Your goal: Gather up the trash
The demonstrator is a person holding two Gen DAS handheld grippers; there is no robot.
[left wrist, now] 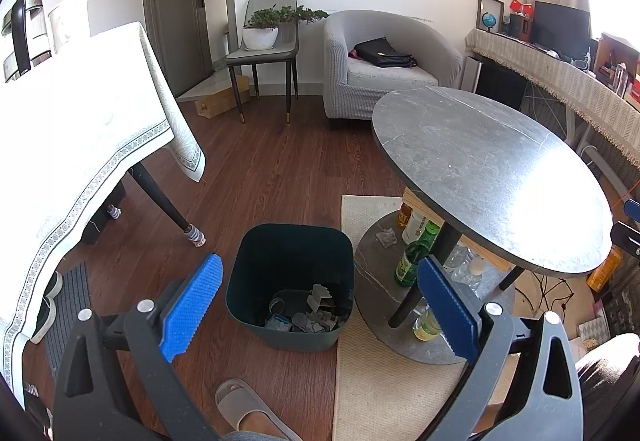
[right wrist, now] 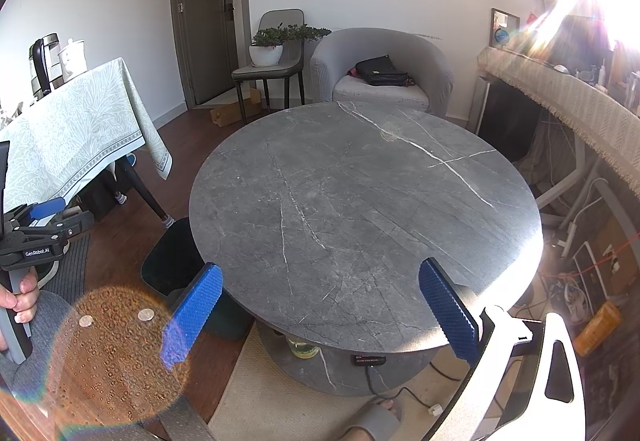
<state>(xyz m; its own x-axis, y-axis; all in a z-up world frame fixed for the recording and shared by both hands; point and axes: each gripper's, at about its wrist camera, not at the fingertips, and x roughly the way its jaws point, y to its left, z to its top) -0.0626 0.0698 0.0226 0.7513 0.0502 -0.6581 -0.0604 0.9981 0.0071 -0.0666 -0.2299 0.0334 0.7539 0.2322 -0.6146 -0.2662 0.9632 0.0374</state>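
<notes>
A dark teal bin (left wrist: 290,281) stands on the wood floor beside the round grey table (left wrist: 488,177). Grey crumpled trash (left wrist: 312,315) lies in its bottom. My left gripper (left wrist: 320,305) hangs open above the bin, nothing between its blue pads (left wrist: 192,305). In the right wrist view my right gripper (right wrist: 320,311) is open over the near edge of the round table (right wrist: 360,209), with its fingers empty. The bin (right wrist: 172,261) shows partly under the table's left rim. The left gripper's body (right wrist: 36,237) is at far left, held by a hand (right wrist: 22,301).
Bottles (left wrist: 416,253) stand on the table's lower shelf. A table with a pale cloth (left wrist: 80,129) is on the left, and a beige rug (left wrist: 392,381) lies under the round table. A slippered foot (left wrist: 248,409) is near the bin. A grey armchair (left wrist: 384,65) and chair (left wrist: 268,49) stand at the back.
</notes>
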